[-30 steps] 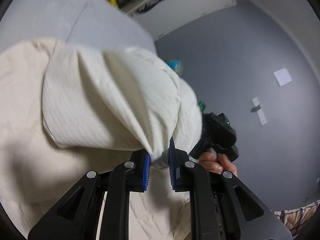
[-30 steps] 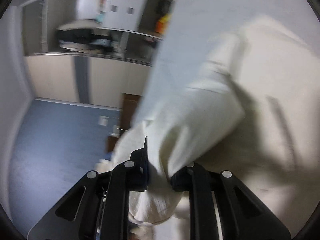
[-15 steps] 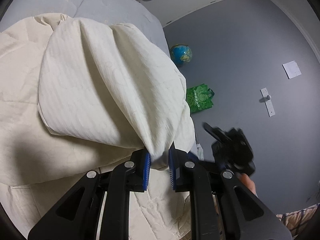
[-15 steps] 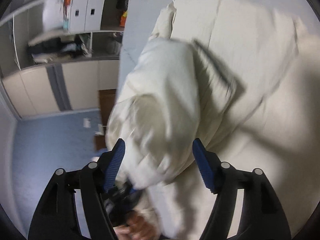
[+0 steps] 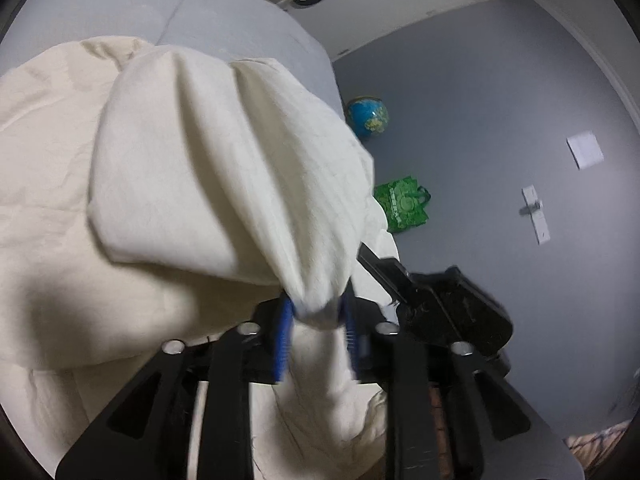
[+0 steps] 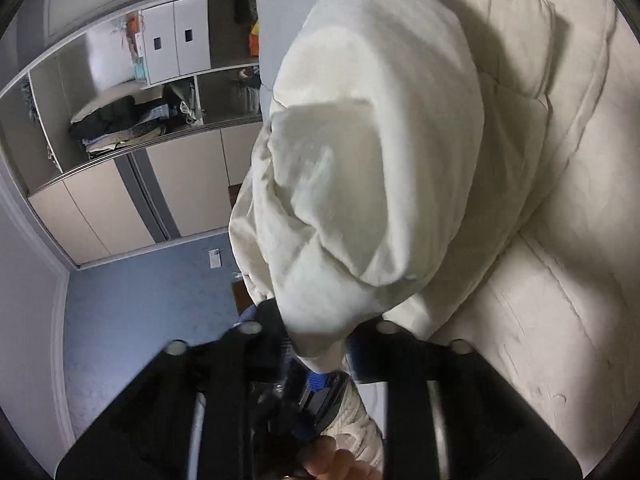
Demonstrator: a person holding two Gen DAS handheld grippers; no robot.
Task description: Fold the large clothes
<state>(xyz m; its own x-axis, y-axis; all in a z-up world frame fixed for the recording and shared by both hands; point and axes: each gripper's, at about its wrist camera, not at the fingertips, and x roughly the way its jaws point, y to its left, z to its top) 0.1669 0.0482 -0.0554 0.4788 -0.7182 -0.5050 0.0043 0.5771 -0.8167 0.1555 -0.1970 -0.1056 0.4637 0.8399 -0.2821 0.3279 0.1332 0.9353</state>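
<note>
A large cream quilted cloth [image 5: 208,168] lies spread over a grey bed [image 5: 240,40], one corner lifted into a bunch. My left gripper [image 5: 318,334] has that bunch between its blue pads [image 5: 283,336]; its jaws are opening, with the cloth still filling the gap and pulled taut. In the right wrist view the same bunch [image 6: 372,152] hangs over my right gripper [image 6: 318,346], whose jaws are closing on its lower tip. The two grippers sit close together: the right one shows as a black body [image 5: 452,312] beside the left. A hand [image 6: 332,460] shows at the bottom edge.
The bed's edge drops to a blue-grey floor [image 5: 500,120] with a globe [image 5: 366,114], a green bag [image 5: 402,204] and a paper sheet [image 5: 585,150]. A wardrobe with open shelves [image 6: 132,112] stands beyond the bed.
My right gripper opened wide, moved in beside the left one and closed on the bunched corner. The left jaws stand wider apart than before, cloth still between them.
</note>
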